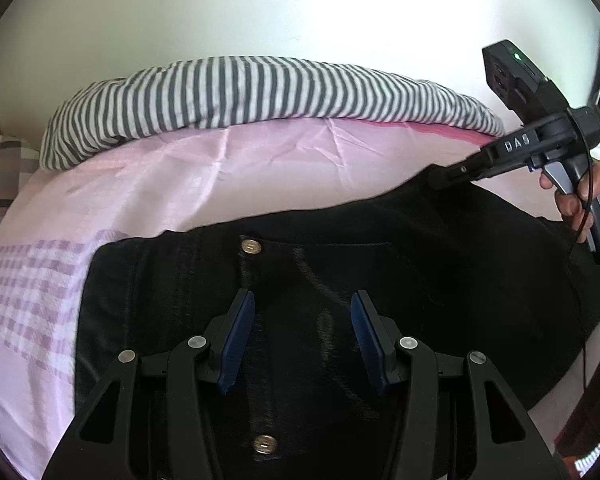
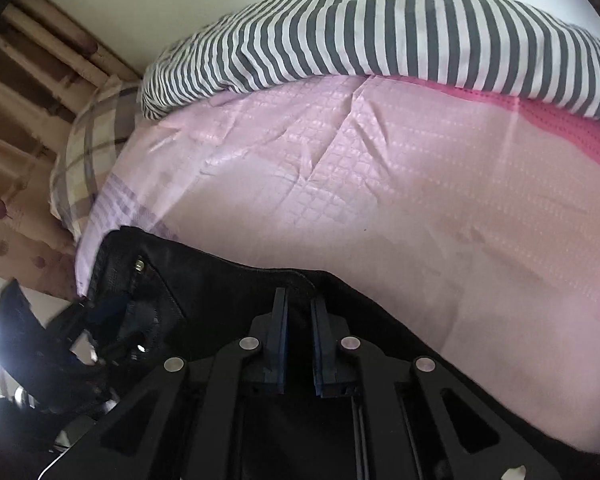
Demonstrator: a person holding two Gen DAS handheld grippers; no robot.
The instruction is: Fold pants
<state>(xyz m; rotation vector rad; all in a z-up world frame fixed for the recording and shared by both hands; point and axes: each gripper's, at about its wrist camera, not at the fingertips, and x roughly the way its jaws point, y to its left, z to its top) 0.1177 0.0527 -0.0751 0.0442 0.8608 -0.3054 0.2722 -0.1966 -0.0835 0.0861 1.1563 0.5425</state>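
A plaid cream-and-brown pillow [image 2: 96, 152] is seen at the left end of the bed, beside a grey-and-white striped quilt [image 1: 260, 92] bunched along the far edge. The pale pink checked bedsheet [image 1: 172, 184] is spread beneath, and the black denim pants [image 1: 380, 264] are laid across the near edge of the bed, waistband toward the far side, two brass buttons [image 1: 251, 247] showing down the fly.

The left gripper [image 1: 302, 344] is held above the fly area with its blue pads parted and nothing between them; no fabric is gripped. Further right, the right gripper [image 1: 440, 178] is held in a person's hand [image 1: 580, 196] at the waistband's far right corner; in its own view the right gripper's pads [image 2: 281, 344] are drawn nearly together over the waistband edge, and black cloth appears pinched there.

The step in hand is judged to be the first grasp for a lengthwise fold. A matching pinch by the left gripper on the waistband is called for next, so both corners can be lifted together.
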